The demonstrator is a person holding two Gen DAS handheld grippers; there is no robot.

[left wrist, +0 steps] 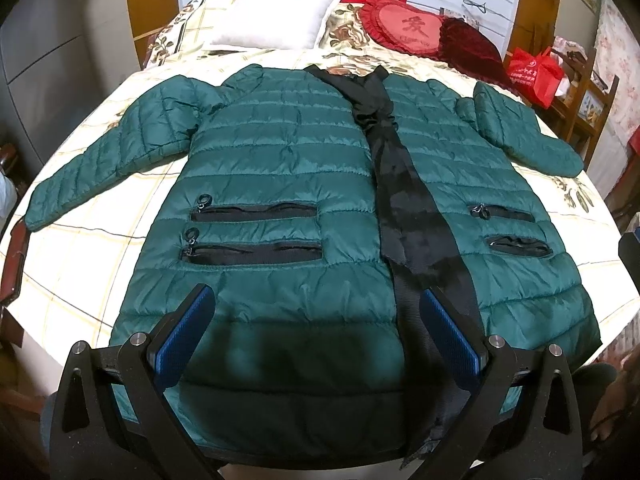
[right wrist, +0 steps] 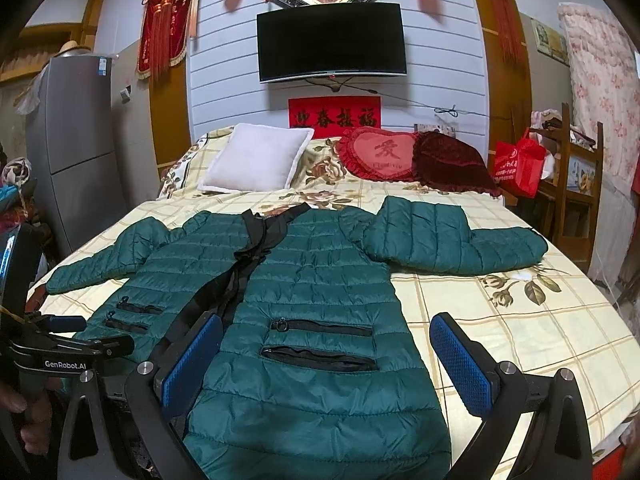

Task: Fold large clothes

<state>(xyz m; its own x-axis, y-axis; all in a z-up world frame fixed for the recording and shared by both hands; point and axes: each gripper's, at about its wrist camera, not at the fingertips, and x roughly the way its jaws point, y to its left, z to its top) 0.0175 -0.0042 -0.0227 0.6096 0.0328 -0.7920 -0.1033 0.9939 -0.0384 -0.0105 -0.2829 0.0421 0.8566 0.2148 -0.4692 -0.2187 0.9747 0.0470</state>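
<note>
A dark green quilted jacket (left wrist: 280, 168) lies flat, front up, on the bed (left wrist: 100, 248), with a black strip down its middle and both sleeves spread out. Its right sleeve (right wrist: 452, 240) is bent across the bedspread. My left gripper (left wrist: 316, 300) hovers open over the jacket's hem, nothing between its blue pads. My right gripper (right wrist: 326, 328) is open above the jacket's right panel (right wrist: 320, 360) near the zip pockets, holding nothing. The left gripper (right wrist: 70, 344) also shows at the left edge of the right wrist view, held by a hand.
A white pillow (right wrist: 256, 158), a red heart cushion (right wrist: 380, 152) and a dark red cushion (right wrist: 452, 160) lie at the head of the bed. A grey fridge (right wrist: 76, 140) stands left. A wooden rack with a red bag (right wrist: 520, 160) stands right. A television (right wrist: 332, 40) hangs on the wall.
</note>
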